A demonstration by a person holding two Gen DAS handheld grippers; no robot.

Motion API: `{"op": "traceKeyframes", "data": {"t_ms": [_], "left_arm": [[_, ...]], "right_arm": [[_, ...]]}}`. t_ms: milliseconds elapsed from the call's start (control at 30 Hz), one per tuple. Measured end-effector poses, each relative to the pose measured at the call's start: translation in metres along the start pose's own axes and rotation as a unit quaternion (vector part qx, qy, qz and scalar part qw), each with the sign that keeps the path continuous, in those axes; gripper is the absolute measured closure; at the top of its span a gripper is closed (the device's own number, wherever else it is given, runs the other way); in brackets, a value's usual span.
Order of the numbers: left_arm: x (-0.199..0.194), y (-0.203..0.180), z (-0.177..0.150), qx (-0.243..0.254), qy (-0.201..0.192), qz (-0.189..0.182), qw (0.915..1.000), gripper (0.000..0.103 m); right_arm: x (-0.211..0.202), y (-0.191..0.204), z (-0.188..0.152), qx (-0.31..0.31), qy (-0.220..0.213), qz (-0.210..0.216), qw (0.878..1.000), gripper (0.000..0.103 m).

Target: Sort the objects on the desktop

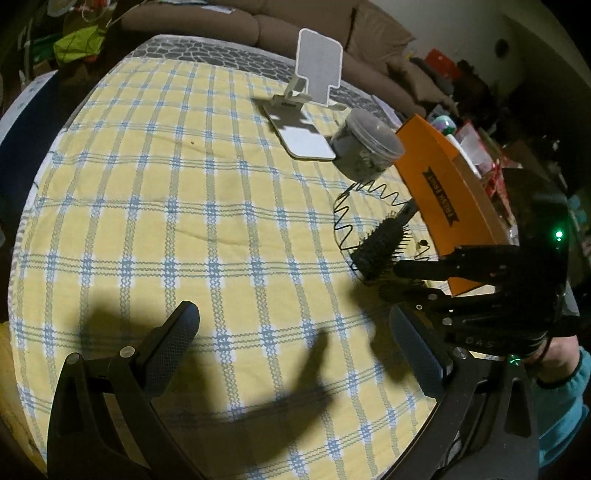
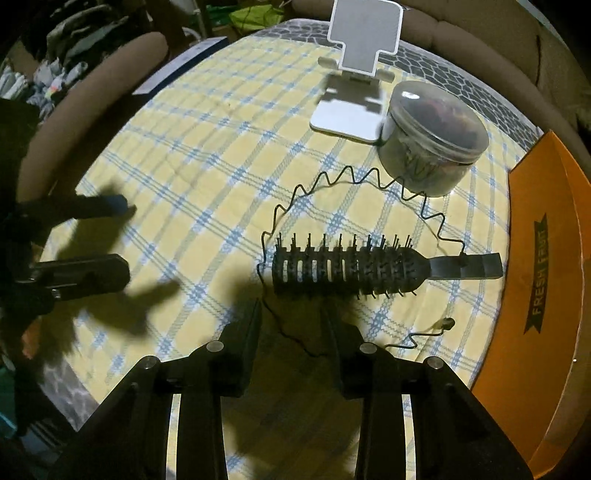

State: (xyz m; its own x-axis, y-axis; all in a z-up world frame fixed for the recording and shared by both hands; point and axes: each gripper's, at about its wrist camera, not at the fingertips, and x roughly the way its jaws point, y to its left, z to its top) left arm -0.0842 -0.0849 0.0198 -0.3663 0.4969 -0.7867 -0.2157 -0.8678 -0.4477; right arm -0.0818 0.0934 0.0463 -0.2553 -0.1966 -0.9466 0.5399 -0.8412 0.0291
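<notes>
A black hairbrush (image 2: 354, 267) lies on the checked tablecloth, handle toward the orange box (image 2: 543, 280). A wavy black wire headband (image 2: 347, 177) loops around it. A clear round jar (image 2: 432, 136) stands beside a white phone stand (image 2: 364, 70). My right gripper (image 2: 293, 314) is open and empty, just short of the brush. My left gripper (image 1: 295, 325) is open and empty above bare cloth; it also shows in the right wrist view (image 2: 122, 236). The brush (image 1: 382, 245), jar (image 1: 364, 146), stand (image 1: 314, 92), box (image 1: 443, 192) and right gripper (image 1: 402, 280) show in the left wrist view.
The table (image 1: 147, 206) is covered by a yellow and blue checked cloth. A brown sofa (image 1: 258, 22) runs behind it. Clutter sits beyond the orange box on the right (image 1: 476, 147). A sleeve in teal (image 1: 565, 391) is at the lower right.
</notes>
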Motion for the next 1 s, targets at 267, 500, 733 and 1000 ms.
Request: {"op": "traceKeyframes", "data": {"t_ms": [267, 500, 733, 1000], "left_arm": [[0.0, 0.003, 0.001, -0.009, -0.002, -0.001, 1.0, 0.0], [0.001, 0.002, 0.0, -0.014, -0.002, -0.005, 0.9999, 0.0], [0.004, -0.004, -0.001, -0.017, -0.001, -0.017, 0.9997, 0.0], [0.006, -0.006, -0.001, -0.037, -0.009, -0.059, 0.9975, 0.0]], "right_arm": [[0.007, 0.007, 0.001, -0.02, 0.01, -0.019, 1.0, 0.069], [0.011, 0.017, 0.0, -0.039, 0.015, -0.036, 0.998, 0.073], [0.014, 0.026, 0.001, -0.056, 0.013, -0.045, 0.997, 0.089], [0.001, 0.009, 0.003, 0.005, -0.005, 0.047, 0.999, 0.095]]}}
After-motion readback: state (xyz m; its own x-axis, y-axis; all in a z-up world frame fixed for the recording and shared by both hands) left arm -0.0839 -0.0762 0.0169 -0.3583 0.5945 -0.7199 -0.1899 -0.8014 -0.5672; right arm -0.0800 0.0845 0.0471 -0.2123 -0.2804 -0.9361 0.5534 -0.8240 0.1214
